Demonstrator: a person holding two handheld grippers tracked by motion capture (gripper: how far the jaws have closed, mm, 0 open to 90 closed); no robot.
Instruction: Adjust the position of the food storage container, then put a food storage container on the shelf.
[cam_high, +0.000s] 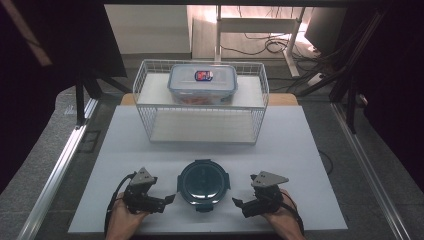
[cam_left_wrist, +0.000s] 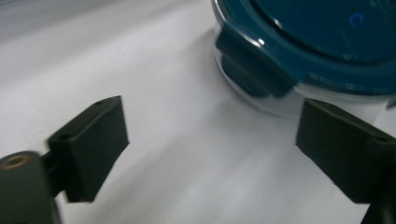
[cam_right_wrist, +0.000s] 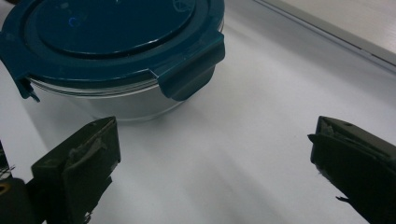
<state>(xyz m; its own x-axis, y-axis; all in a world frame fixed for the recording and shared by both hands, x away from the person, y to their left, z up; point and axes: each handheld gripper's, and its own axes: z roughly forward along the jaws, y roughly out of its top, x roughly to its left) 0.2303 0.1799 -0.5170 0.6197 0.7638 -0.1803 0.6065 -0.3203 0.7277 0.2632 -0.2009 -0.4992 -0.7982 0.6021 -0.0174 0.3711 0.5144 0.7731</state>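
Observation:
A round glass container with a dark teal clip-on lid (cam_high: 203, 182) sits near the front of the white mat, between my two grippers. My left gripper (cam_high: 169, 200) is just left of it, open, with nothing between its jaws. In the left gripper view the container (cam_left_wrist: 308, 51) lies ahead at the upper right, and one lid clip (cam_left_wrist: 252, 65) hangs down its side. My right gripper (cam_high: 237, 204) stands open just right of the container and holds nothing. The right gripper view has the container (cam_right_wrist: 116, 51) at upper left with a side clip (cam_right_wrist: 191, 70) folded down.
A white wire basket (cam_high: 202, 102) stands at the back of the mat (cam_high: 310, 165). On its upper shelf rests a rectangular clear box with a blue-rimmed lid (cam_high: 202, 82). Metal rails run along both table sides. Chairs and cables lie beyond the table.

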